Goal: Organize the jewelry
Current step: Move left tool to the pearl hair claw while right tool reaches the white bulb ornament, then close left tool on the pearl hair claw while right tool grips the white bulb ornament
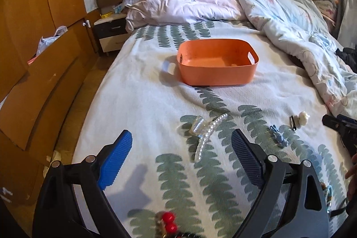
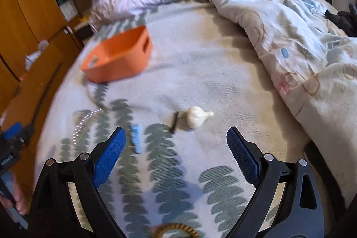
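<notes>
An orange bin (image 1: 217, 64) (image 2: 116, 57) sits on the leaf-print bed sheet (image 1: 145, 104), with nothing visible inside it. Nearer lie a clear pearl claw clip (image 1: 206, 133) (image 2: 86, 121), a small blue hair clip (image 1: 279, 136) (image 2: 136, 137), and a cream bow clip with a black clasp (image 1: 300, 118) (image 2: 196, 116). A red-beaded piece (image 1: 168, 223) lies at the bottom edge. A woven brown ring (image 2: 175, 230) shows below the right gripper. My left gripper (image 1: 180, 153) is open, just short of the pearl clip. My right gripper (image 2: 176, 148) is open, short of the bow clip.
Crumpled duvets (image 1: 290, 21) (image 2: 279, 15) cover the far and right side of the bed. A wooden wardrobe (image 1: 33, 37) and a nightstand (image 1: 111, 32) stand along the left. A dark garment (image 2: 345, 19) lies at the right. A hand (image 2: 15, 197) shows at the lower left.
</notes>
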`<state>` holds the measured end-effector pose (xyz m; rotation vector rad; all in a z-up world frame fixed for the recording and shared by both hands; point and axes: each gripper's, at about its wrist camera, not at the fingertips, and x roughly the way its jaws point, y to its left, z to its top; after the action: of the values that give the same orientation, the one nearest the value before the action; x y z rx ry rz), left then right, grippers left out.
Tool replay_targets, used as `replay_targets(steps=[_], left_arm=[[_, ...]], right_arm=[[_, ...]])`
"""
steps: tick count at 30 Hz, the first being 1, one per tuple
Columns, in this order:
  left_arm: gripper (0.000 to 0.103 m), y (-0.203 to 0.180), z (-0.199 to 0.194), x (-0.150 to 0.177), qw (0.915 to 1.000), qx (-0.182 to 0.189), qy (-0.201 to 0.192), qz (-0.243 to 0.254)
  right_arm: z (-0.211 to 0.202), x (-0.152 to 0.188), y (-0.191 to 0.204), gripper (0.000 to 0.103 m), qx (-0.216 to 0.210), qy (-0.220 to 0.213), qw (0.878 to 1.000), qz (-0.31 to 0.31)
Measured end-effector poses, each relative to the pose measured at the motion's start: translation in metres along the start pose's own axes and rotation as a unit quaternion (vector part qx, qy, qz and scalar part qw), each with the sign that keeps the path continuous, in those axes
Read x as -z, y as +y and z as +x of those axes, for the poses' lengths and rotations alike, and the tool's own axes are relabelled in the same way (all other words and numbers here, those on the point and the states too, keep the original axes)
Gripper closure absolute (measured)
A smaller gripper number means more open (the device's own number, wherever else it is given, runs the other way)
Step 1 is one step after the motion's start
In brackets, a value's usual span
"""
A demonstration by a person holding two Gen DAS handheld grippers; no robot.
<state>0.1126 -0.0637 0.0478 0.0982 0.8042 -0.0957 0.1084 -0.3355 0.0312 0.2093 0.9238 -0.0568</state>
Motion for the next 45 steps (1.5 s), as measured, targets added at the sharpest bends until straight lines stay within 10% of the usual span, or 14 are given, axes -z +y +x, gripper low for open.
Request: replay_targets(steps=[9,15,40,45], left_arm=[[0.014,-0.017,0.043,-0.002,0.9988,0.001,0.049,0.004],[0.014,-0.025,0.066,0.002,0.9971,-0.01,0.075,0.009],[0.014,-0.032,0.117,0.014,0.9912,-0.016,0.131,0.014],[0.014,-0.029,0.125,0.017,0.9901,-0.014,0.14,0.008]], right_arm=[[0.031,-0.011,-0.005,0.014,0.032,0.023,0.999,0.0],[0.051,-0.014,0.0,0.041,0.04,0.044,0.998,-0.01],[0.102,-0.017,-0.007,0.041,0.053,0.075,0.996,0.012],[0.105,-0.016,-0.006,0.057,0.052,0.074,0.996,0.008]])
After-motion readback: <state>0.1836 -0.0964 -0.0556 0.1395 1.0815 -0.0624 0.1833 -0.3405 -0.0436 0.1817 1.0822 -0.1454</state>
